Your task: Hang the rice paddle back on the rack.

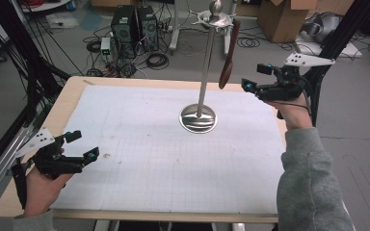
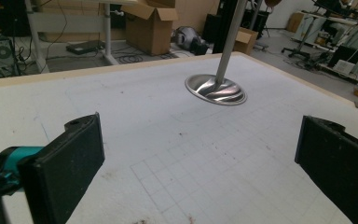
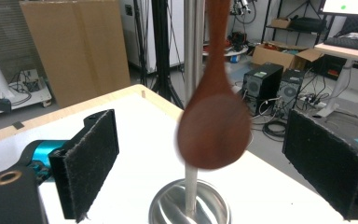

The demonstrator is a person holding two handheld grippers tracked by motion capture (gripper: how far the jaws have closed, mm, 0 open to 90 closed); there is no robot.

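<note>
A brown wooden spoon hangs bowl-down from the top of a metal stand whose round base rests on the white mat. In the right gripper view the spoon bowl hangs slightly blurred in front of the pole, ahead of the wide jaws and free of both pads. My right gripper stands open just right of the spoon, raised above the table. Near the table's front left corner my left gripper is open with nothing between its jaws, and it faces the stand base.
The white gridded mat covers most of the wooden table. Beyond the far edge lie computer towers, cables and cardboard boxes on the floor. A black frame post rises behind the right hand.
</note>
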